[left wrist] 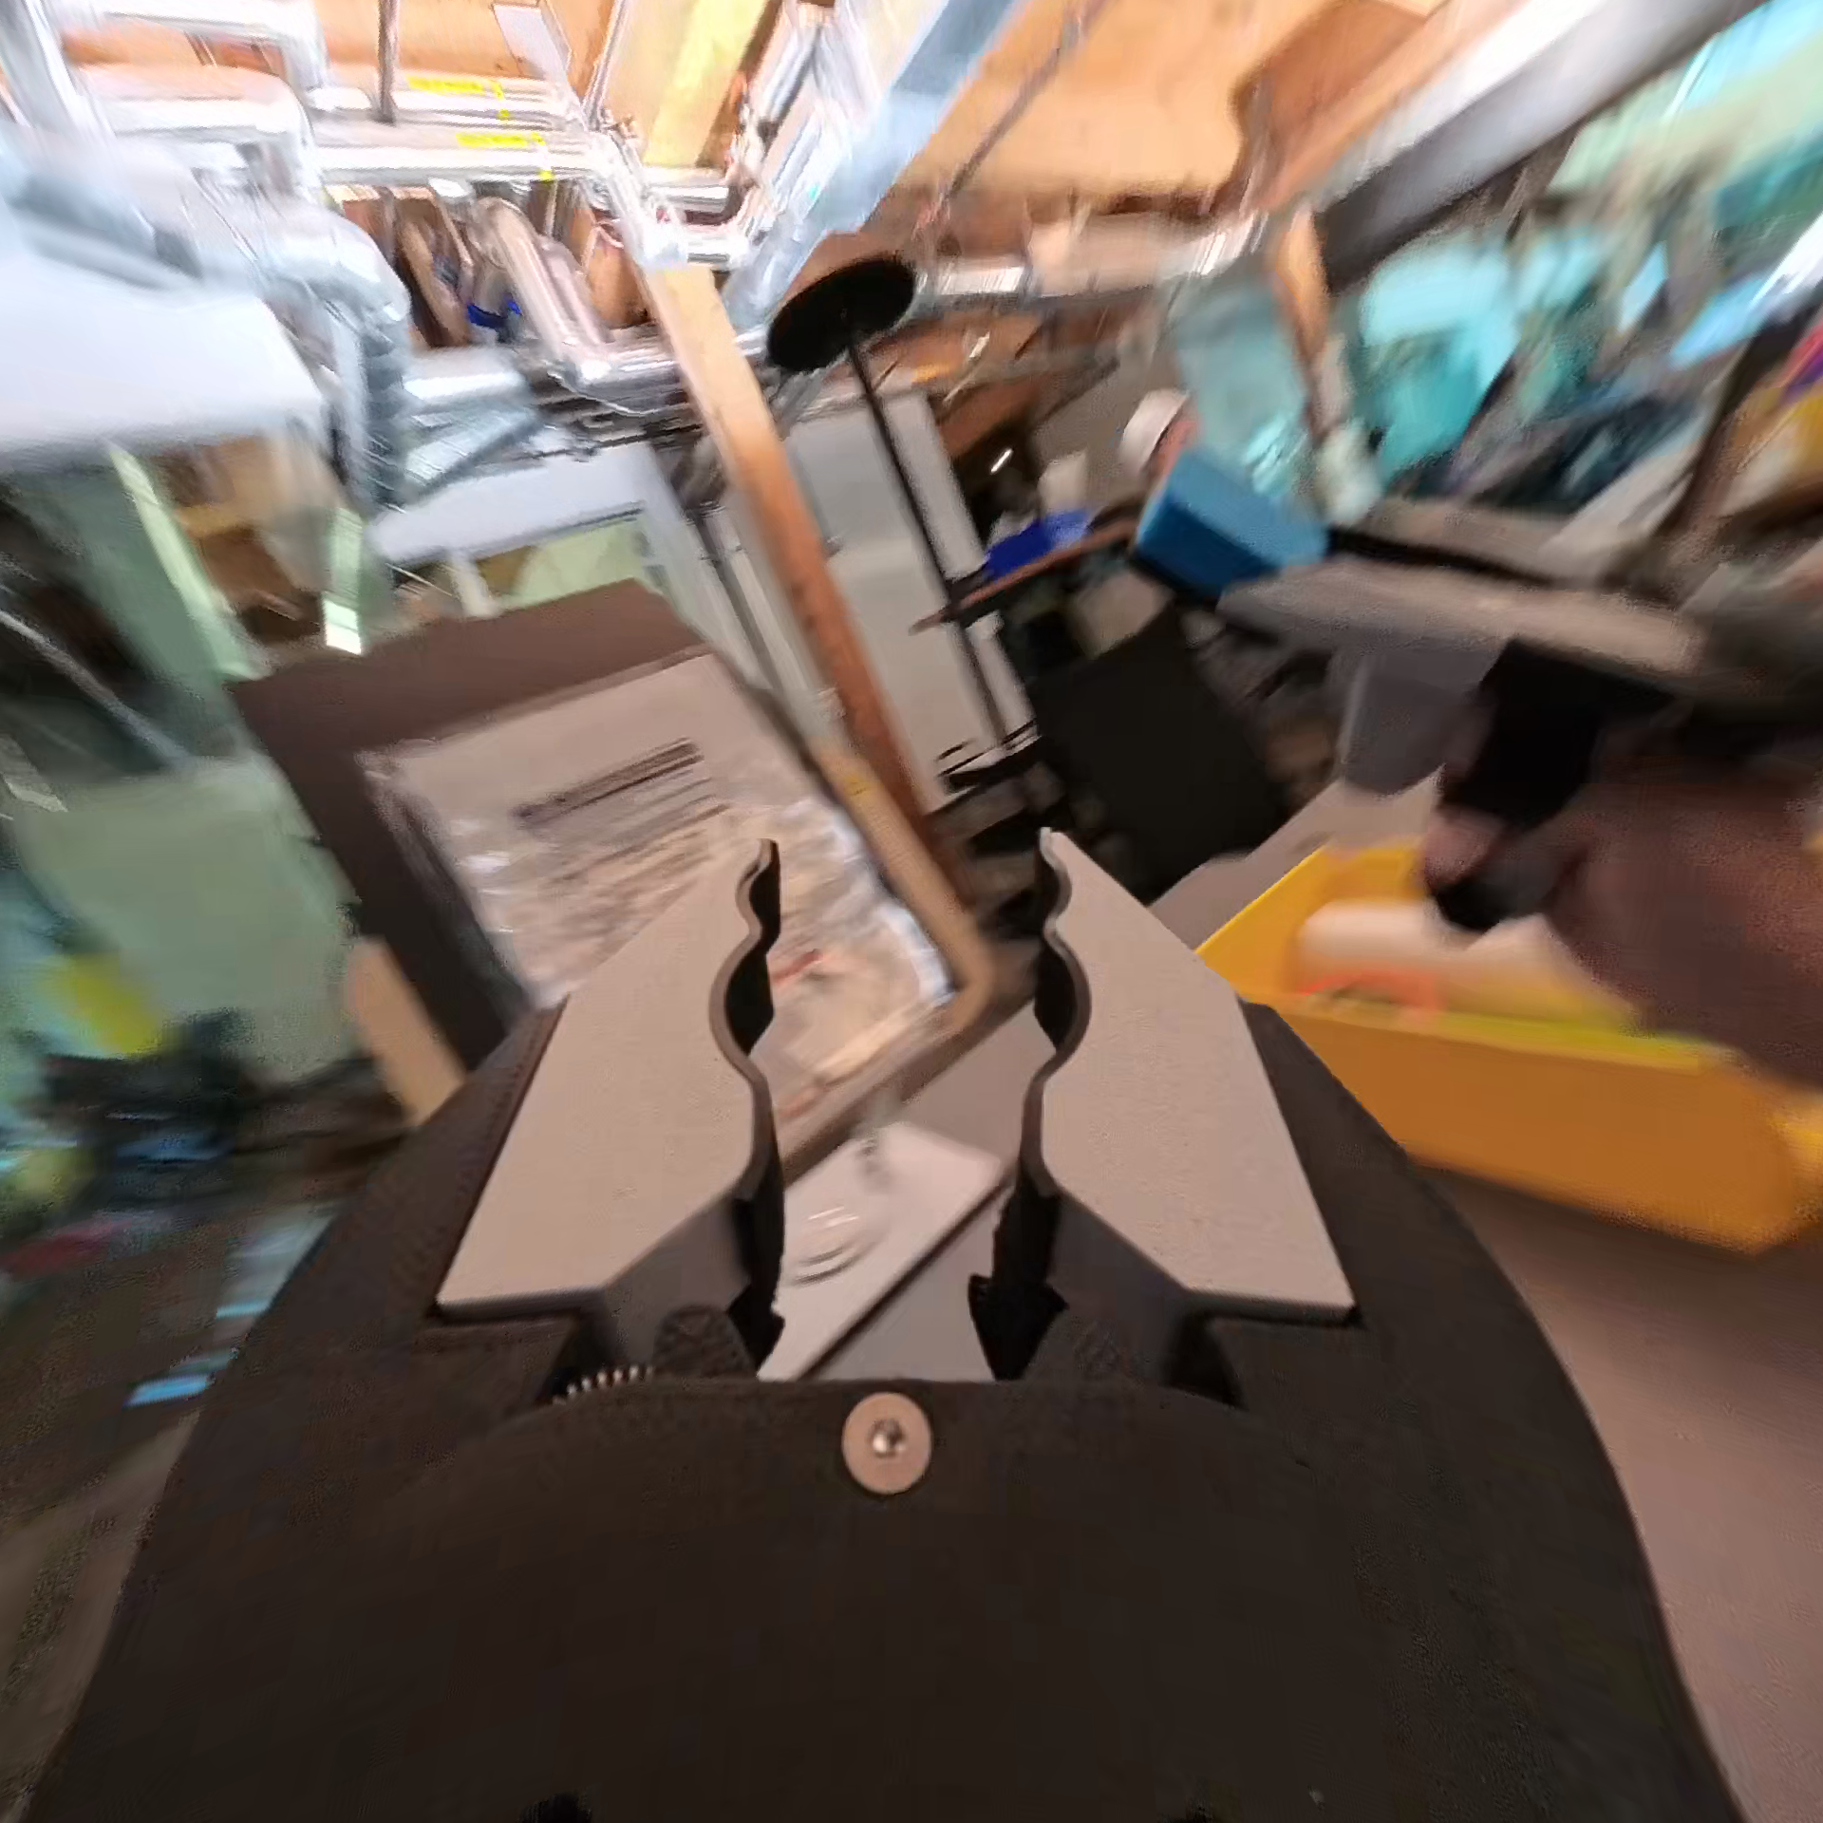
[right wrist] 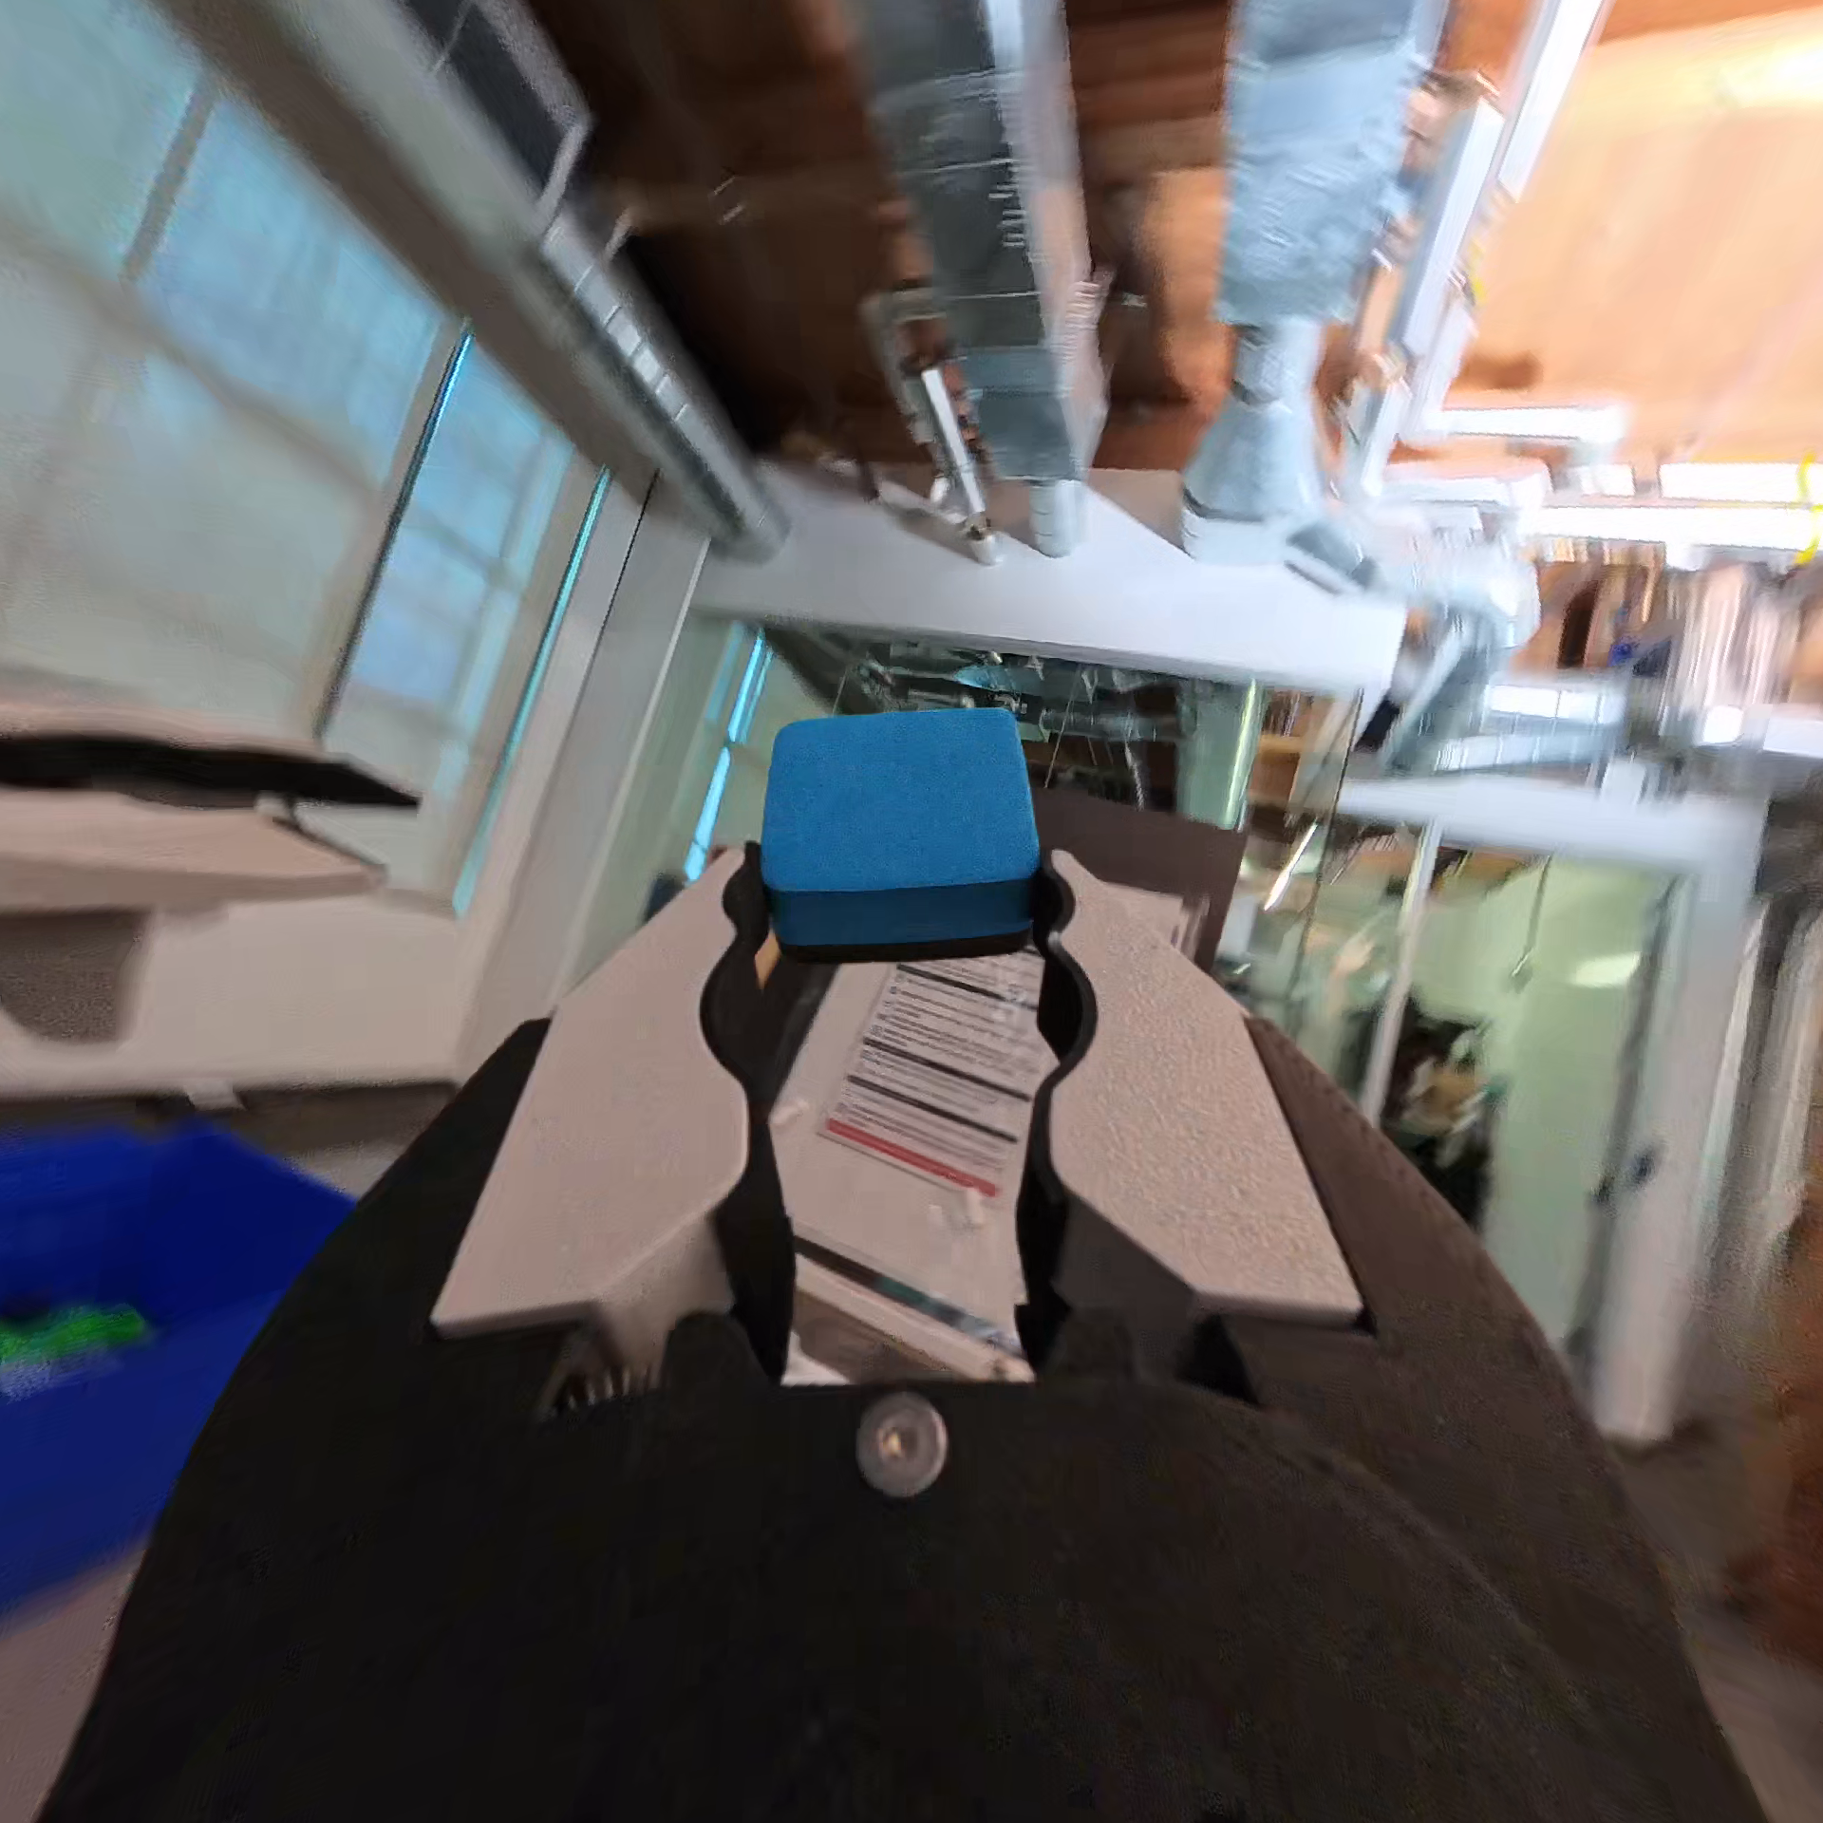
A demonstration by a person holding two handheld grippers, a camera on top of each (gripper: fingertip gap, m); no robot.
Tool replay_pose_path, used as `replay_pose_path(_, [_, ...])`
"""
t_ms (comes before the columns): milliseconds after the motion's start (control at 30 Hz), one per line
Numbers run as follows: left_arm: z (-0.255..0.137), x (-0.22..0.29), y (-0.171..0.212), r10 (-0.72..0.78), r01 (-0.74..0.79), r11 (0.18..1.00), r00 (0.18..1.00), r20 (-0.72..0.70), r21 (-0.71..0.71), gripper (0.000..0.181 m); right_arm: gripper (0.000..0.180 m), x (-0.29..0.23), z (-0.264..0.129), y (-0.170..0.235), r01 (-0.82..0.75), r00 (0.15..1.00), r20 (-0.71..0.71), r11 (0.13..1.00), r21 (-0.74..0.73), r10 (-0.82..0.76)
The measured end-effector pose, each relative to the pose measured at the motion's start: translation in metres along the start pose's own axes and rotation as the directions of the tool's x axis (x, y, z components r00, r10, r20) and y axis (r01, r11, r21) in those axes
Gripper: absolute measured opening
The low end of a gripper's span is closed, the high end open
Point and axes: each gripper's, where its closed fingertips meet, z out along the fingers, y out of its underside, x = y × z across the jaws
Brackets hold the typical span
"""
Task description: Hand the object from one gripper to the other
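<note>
**Presently: blue block held in the right claw, left claw empty**

Right wrist view. The right claw (right wrist: 898, 893) is closed on a blue foam block (right wrist: 896, 838) with a thin black underside, pinched at the fingertips (right wrist: 1070, 912) and lifted clear of any surface. The block sits at the 12 o'clock end of the claw and projects beyond the tips; both notched inner edges touch its sides. Behind it, through the gap between the fingers, lies a white sheet with printed lines (right wrist: 947, 1075). A blue bin (right wrist: 128, 1312) shows at 8 o'clock, blurred. Windows fill the 10 o'clock area.

Left wrist view. The left claw (left wrist: 908, 878) stands moderately wide, with nothing between its fingers (left wrist: 631, 1105). A yellow bin (left wrist: 1539, 1105) rests on the grey desk (left wrist: 1578, 1381) at 3 o'clock, holding pale items too blurred to name. Just above the bin, at 2 to 3 o'clock, a blurred hand (left wrist: 1677, 908) grips a dark handle (left wrist: 1524, 750). At 2 o'clock a blurred blue block (left wrist: 1228, 528) shows, the same blue as the held one; what holds it cannot be told. A brown panel with a clear-wrapped sheet (left wrist: 641, 838) lies at 11 o'clock beyond the fingertips.
</note>
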Motion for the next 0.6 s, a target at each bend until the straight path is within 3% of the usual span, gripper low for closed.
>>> replay_pose_path(67, [-0.002, 0.001, -0.011, -0.256, 0.264, 0.962, 0.96, -0.109, 0.066, 0.054, 0.053, 0.022, -0.005, 0.008, -0.193, 0.978, -0.071, 0.981, 0.027, 0.194])
replay_pose_path(167, [0.001, -0.005, -0.007, -0.516, 0.532, 0.846, 0.838, -0.176, 0.051, 0.057, 0.053, 0.015, -0.01, 0.012, -0.203, 0.976, -0.061, 0.975, 0.091, 0.209])
replay_pose_path(267, [0.009, 0.004, 0.003, -0.604, 0.618, 0.786, 0.769, -0.209, 0.002, 0.058, 0.053, -0.018, -0.011, 0.012, 0.06, 0.997, -0.061, 0.993, 0.102, -0.054])
replay_pose_path(333, [0.014, 0.023, -0.002, -0.675, 0.698, 0.714, 0.67, -0.31, -0.045, 0.064, 0.053, -0.043, -0.012, 0.01, 0.187, 0.982, -0.042, 0.975, 0.117, -0.183])
replay_pose_path(433, [0.019, 0.051, -0.011, -0.743, 0.778, 0.616, 0.522, -0.42, -0.122, 0.07, 0.058, -0.069, -0.016, 0.004, 0.296, 0.955, -0.021, 0.943, 0.154, -0.296])
replay_pose_path(533, [0.02, 0.066, -0.019, -0.727, 0.785, 0.608, 0.487, -0.484, -0.123, 0.068, 0.053, -0.083, -0.019, -0.001, 0.334, 0.941, -0.001, 0.925, 0.182, -0.34])
replay_pose_path(567, [0.019, 0.068, -0.022, -0.718, 0.784, 0.61, 0.486, -0.498, -0.115, 0.056, 0.053, -0.086, -0.02, -0.002, 0.34, 0.938, 0.003, 0.921, 0.191, -0.347])
replay_pose_path(600, [0.017, 0.071, -0.024, -0.699, 0.772, 0.626, 0.496, -0.516, -0.106, 0.03, 0.053, -0.089, -0.02, -0.003, 0.342, 0.937, 0.007, 0.919, 0.196, -0.35])
